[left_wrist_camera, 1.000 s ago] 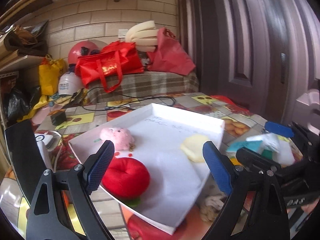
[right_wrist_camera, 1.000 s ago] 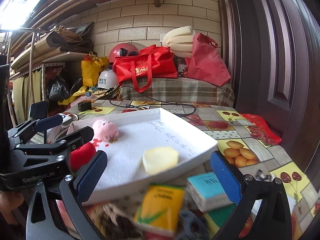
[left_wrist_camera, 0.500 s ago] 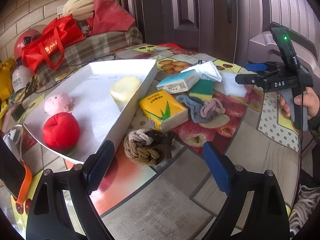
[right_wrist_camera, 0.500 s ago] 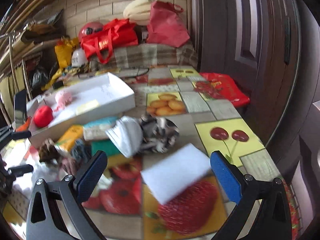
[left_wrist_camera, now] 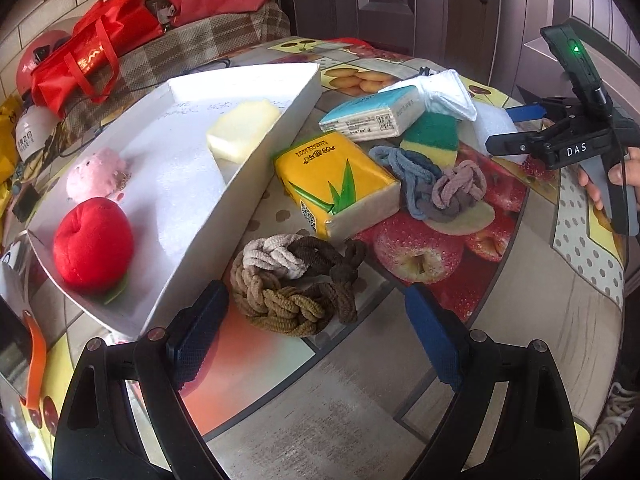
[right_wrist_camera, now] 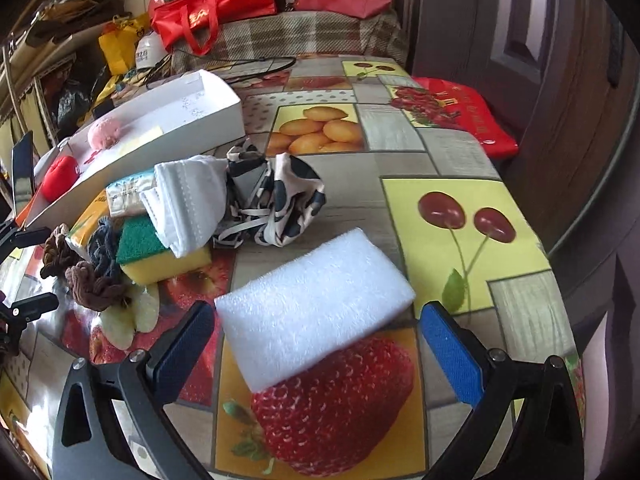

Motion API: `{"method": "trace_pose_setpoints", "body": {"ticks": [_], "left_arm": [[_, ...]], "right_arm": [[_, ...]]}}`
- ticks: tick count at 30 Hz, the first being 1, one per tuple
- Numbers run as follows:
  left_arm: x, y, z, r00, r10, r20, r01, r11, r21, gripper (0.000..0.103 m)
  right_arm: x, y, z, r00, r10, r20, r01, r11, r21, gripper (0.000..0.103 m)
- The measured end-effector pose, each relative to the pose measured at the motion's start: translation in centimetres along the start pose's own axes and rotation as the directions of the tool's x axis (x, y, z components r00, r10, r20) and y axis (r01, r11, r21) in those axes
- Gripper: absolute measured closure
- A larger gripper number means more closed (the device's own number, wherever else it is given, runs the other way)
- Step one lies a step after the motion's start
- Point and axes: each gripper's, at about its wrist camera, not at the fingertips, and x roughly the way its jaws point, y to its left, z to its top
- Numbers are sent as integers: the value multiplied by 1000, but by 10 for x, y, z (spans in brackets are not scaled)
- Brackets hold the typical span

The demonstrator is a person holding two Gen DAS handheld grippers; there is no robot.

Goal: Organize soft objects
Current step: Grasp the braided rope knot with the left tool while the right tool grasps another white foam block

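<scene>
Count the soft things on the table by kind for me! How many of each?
Plush toys: 2, red and pink
Sponges and foam: 3
Tissue packs: 2
Knotted rope bundles: 2
Cloth pieces: 2
Total: 11

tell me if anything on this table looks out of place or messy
The soft things beside the white tray lie in a jumble: the white folded mask is draped over the green-and-yellow sponge, and the spotted cloth is crumpled. Nothing looks spilled or damaged.
</scene>
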Motion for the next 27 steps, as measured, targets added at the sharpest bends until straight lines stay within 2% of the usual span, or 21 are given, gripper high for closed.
{"method": "trace_pose_setpoints", "body": {"ticks": [4,5,6,7,9,10,12,16,18,20,22,23,25,27], "left_arm": [[7,-1,5,1000,-19,-14,19,1000,-14,13],[6,0,5,1000,-19,-11,19,1000,-18,19],[5,-2,5,1000,-24,-3,24,1000,-19,33],[3,-2,5,1000,-24,7,24,999,-21,41],[0,-3,5,999,-28,18,29,999,-16,56],[-1,-5,5,999,-35,24,35,999,-7,59],[-3,-10,5,999,-29,32,29,999,14,62],[-15,-15,3,996,-7,91,4,999,33,67],[-24,-15,2,991,3,132,-7,1000,30,67],[-34,-13,-1,984,8,179,-12,1000,19,67],[-47,-6,-3,969,-13,247,15,1000,-6,67],[-55,0,-6,955,2,296,7,999,-31,67],[-72,12,-11,915,56,400,-33,997,-64,67],[-83,18,-15,867,153,474,-132,988,-78,67]], "right_arm": [[11,10,5,1000,-10,-25,8,998,-67,0],[12,12,5,1000,-25,-19,23,997,-76,0],[11,13,5,999,-39,-12,38,996,-83,0],[9,15,5,999,-51,-3,51,995,-91,2],[3,17,3,997,-68,27,70,993,-94,28],[1,17,2,997,-74,32,76,993,-89,30],[-2,13,3,996,-77,45,81,994,-70,37],[-18,3,2,989,-75,128,76,997,-7,38],[-30,-2,0,979,-76,190,72,997,28,39],[-46,-4,-4,960,-73,272,58,996,63,39],[-61,-1,-10,930,-69,360,36,995,97,39],[-67,4,-12,915,-70,397,27,993,111,39],[-75,18,-14,887,-78,456,22,992,127,39],[-77,35,-12,864,-75,497,17,992,122,39]]}}
